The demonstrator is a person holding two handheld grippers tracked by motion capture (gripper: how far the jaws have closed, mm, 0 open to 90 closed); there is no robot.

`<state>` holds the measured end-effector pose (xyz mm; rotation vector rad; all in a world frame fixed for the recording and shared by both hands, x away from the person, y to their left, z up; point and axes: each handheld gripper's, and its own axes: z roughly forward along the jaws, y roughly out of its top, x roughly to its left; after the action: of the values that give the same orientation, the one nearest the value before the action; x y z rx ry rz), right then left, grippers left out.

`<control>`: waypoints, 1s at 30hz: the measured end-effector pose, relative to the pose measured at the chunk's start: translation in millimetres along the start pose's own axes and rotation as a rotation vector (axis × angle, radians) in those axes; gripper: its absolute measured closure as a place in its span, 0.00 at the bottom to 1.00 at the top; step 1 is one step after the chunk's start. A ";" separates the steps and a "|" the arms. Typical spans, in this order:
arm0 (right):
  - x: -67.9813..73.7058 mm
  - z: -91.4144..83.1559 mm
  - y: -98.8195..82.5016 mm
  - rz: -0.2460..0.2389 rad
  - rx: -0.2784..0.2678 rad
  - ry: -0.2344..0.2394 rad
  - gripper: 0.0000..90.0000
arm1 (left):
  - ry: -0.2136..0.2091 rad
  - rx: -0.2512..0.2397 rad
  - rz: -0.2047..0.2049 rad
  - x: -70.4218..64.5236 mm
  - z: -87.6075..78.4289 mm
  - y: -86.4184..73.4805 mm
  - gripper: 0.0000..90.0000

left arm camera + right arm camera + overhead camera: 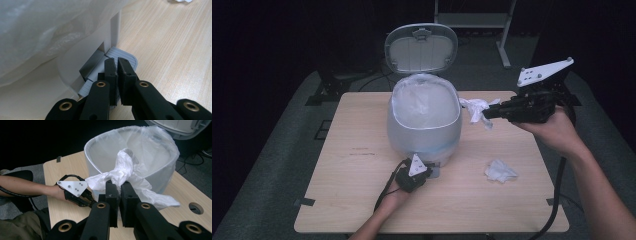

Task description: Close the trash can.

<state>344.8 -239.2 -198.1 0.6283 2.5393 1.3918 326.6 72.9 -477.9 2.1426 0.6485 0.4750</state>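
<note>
The grey pedal bin (424, 125) stands in the middle of the wooden counter (352, 195), its lid (421, 48) raised upright and a thin white liner bag (160, 142) folded over its rim. The right hand-held gripper (488, 112) is closed on a crumpled white tissue (475, 109), held in the air just beside the bin's rim, while another crumpled tissue (500, 171) lies on the counter. The left hand-held gripper (117, 65), jaws together and holding nothing, rests on the bin's foot pedal (125, 56).
</note>
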 end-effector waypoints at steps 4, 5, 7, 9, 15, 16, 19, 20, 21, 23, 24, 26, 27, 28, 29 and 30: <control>0.0 4.6 6.2 -0.007 0.010 0.002 0.95 | 0.001 0.003 0.007 0.3 -0.3 -0.1 0.96; -0.3 5.0 8.1 -0.007 0.008 0.004 0.95 | 0.001 0.002 0.005 0.3 -0.3 -0.2 0.96; -0.3 5.2 9.6 -0.008 0.007 0.005 0.95 | 0.001 0.002 0.006 0.2 -0.3 -0.1 0.96; 0.1 6.1 14.9 -0.019 0.011 0.004 0.95 | 0.003 0.002 0.004 -0.4 -0.2 0.1 0.96; 0.6 9.3 23.8 -0.035 0.026 -0.003 0.94 | 0.007 0.007 0.010 -0.7 -0.6 0.2 0.96; 1.0 10.2 25.6 -0.038 0.028 -0.005 0.94 | 0.005 0.006 0.010 -0.8 -0.8 0.0 0.96; 1.1 13.3 31.5 -0.050 0.037 -0.005 0.94 | 0.005 0.007 0.010 -1.0 -1.0 0.1 0.96; 1.5 14.2 33.6 -0.052 0.040 -0.006 0.94 | 0.004 0.007 0.011 -1.0 -0.9 0.1 0.96; 2.0 15.3 37.8 -0.057 0.039 -0.011 0.94 | 0.001 0.007 0.010 -0.7 -0.9 0.1 0.96; 2.4 16.6 41.4 -0.061 0.038 -0.013 0.94 | 0.000 0.007 0.010 -0.4 -0.9 0.1 0.96; 2.5 17.5 42.8 -0.061 0.039 -0.013 0.94 | 0.000 0.008 0.009 -0.4 -1.0 0.1 0.96; 2.4 20.0 45.1 -0.064 0.041 -0.014 0.94 | 0.002 0.005 0.009 -0.7 -1.0 -0.2 0.96; 2.4 20.0 45.1 -0.064 0.041 -0.014 0.94 | 0.002 0.005 0.009 -0.7 -1.0 -0.2 0.96; 2.4 21.2 46.1 -0.061 0.041 -0.012 0.94 | 0.002 0.005 0.009 -0.8 -0.9 -0.2 0.96; 2.2 22.8 47.2 -0.062 0.040 -0.011 0.94 | 0.002 0.006 0.009 -0.7 -1.0 -0.1 0.96; 2.0 25.9 49.4 -0.064 0.044 -0.010 0.94 | 0.002 0.003 0.010 -0.7 -0.9 -0.3 0.96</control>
<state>365.8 -195.2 -170.8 0.5539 2.5651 1.3119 325.4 73.2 -477.7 2.1498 0.6404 0.4812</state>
